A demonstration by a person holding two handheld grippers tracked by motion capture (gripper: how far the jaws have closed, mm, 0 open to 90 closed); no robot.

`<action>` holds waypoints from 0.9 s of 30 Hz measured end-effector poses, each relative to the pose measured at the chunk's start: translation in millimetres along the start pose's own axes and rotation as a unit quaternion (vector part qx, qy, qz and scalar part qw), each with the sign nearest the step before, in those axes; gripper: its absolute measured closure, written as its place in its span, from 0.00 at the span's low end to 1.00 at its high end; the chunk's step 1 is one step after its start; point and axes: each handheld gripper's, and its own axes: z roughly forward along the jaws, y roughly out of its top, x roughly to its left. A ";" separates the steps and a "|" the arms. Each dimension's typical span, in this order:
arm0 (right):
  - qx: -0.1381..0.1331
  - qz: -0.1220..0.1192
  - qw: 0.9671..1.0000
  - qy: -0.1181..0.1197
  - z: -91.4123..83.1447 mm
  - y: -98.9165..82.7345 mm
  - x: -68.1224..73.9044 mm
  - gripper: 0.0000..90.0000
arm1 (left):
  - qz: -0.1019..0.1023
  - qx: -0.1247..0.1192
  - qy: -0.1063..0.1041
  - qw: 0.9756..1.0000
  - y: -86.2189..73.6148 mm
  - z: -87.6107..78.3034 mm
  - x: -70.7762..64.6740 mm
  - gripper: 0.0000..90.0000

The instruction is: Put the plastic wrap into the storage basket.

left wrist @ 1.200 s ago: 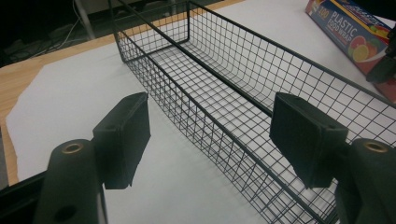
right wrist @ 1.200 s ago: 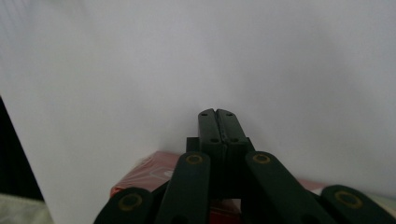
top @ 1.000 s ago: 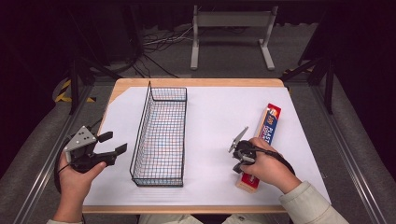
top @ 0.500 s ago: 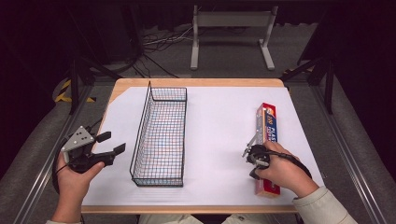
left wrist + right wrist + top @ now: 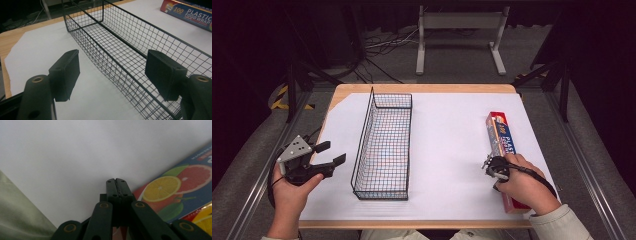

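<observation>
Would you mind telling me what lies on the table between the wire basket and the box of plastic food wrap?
Nothing: in the high view the white sheet is bare between the wire basket and the box of plastic food wrap.

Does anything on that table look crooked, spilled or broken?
Nothing spilled or broken. The white sheet has its far left corner cut off, baring the wooden table. The food wrap box lies at a slight slant near the right edge, beside the shut right gripper. The wire basket sits upright, empty.

wire basket point(image 5: 383, 145): 1 | plastic wrap box point(image 5: 502, 150): 1, partly hidden | grippers: 2
</observation>
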 end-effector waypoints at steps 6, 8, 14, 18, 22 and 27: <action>-0.110 0.019 0.993 0.042 -10.9 -6.8 -0.9 0.92 | -0.005 0.001 0.000 1.000 -1.0 0.4 1.5 0.32; -0.165 0.032 0.985 0.043 -17.8 -9.6 -1.2 0.75 | -0.004 0.001 -0.001 1.000 -0.6 0.6 1.1 0.32; -0.256 0.076 0.964 0.006 -31.3 -15.7 -5.1 0.46 | -0.008 -0.006 0.001 1.000 2.1 1.7 3.5 0.30; -0.314 0.182 0.931 -0.029 -42.0 -29.3 -14.8 0.37 | -0.033 -0.035 -0.023 0.999 5.0 3.4 9.1 0.31; -0.304 0.274 0.908 -0.089 -39.0 -40.6 -28.5 0.30 | -0.032 -0.042 -0.023 0.998 8.4 6.1 9.8 0.31; -0.278 0.340 0.893 -0.095 -29.5 -46.4 -38.5 0.29 | -0.016 -0.034 -0.016 0.999 11.1 10.0 9.1 0.30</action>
